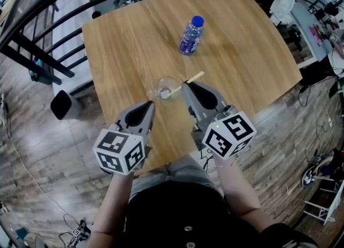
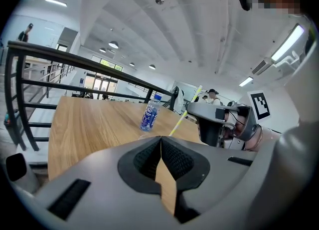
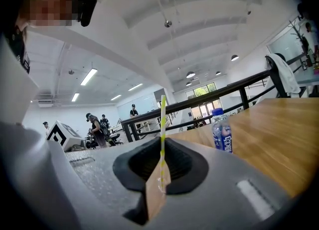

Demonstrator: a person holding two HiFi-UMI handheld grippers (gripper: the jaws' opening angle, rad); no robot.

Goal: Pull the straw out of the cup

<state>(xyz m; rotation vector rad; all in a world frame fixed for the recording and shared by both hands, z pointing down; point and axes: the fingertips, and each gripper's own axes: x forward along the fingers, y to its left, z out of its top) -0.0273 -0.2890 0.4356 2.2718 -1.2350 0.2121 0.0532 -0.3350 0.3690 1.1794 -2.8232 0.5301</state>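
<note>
Clamping the straw point(image 1: 194, 76) at the cup point(image 1: 165, 88), right gripper point(image 1: 185, 84) jaws — left gripper point(image 1: 149, 104) jaws together, bottle point(image 1: 191, 36) beyond.

The place is a large open hall used as a lab or workshop. A white vaulted ceiling point(image 2: 164, 34) carries strip lights point(image 3: 88, 77) and round lamps point(image 3: 191, 74). A black steel railing point(image 2: 75, 60) curves round the wooden table point(image 1: 134, 48) from 9 to 12 o'clock. Cluttered workbenches point(image 1: 322, 26) stand at 2 o'clock. Cables point(image 1: 306, 97) trail over the plank floor point(image 1: 48, 150) at 3 o'clock. Several people point(image 3: 94, 129) stand in the background.
</note>
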